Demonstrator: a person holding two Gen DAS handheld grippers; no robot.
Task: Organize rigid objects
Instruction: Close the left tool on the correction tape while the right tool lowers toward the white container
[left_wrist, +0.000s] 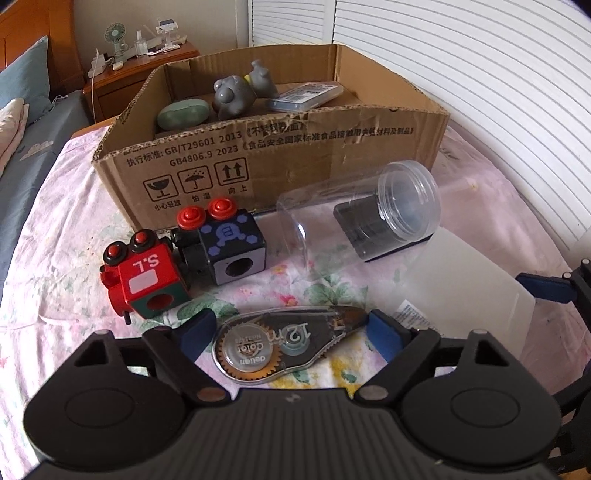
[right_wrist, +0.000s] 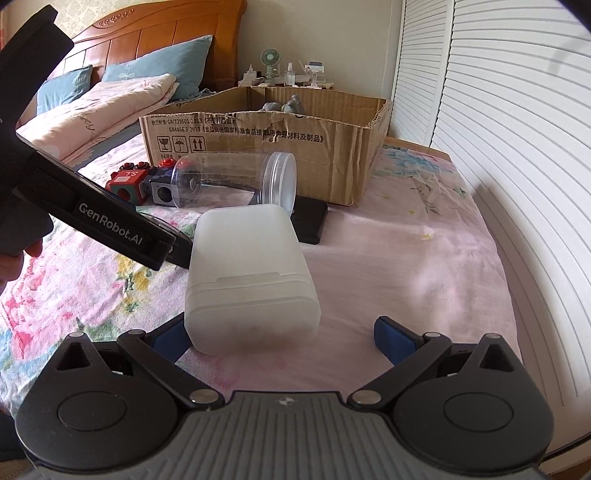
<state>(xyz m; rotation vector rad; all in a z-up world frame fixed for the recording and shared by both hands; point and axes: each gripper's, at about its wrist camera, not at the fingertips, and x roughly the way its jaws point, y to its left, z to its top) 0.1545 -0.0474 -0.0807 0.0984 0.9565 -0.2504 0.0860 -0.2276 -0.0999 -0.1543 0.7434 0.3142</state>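
A clear correction tape dispenser (left_wrist: 291, 347) lies flat on the flowered bedsheet. My left gripper (left_wrist: 291, 330) brackets it lengthwise, and its blue pads (left_wrist: 384, 332) meet both ends of the dispenser. In the right wrist view the left gripper's black body (right_wrist: 110, 229) reaches in from the left. A frosted white plastic box (right_wrist: 251, 273) lies between my right gripper's (right_wrist: 282, 339) wide-open fingers; the left pad is beside the box and the right pad stands well off. The cardboard box (left_wrist: 280, 162) stands behind, holding a grey toy (left_wrist: 236, 92) and a green case (left_wrist: 183, 112).
A red toy train block (left_wrist: 144, 273) and a black block (left_wrist: 229, 247) sit in front of the carton. A clear jar (left_wrist: 362, 221) lies on its side over a black flat device (right_wrist: 310, 221). White louvred doors run along the right; pillows and a nightstand lie to the left.
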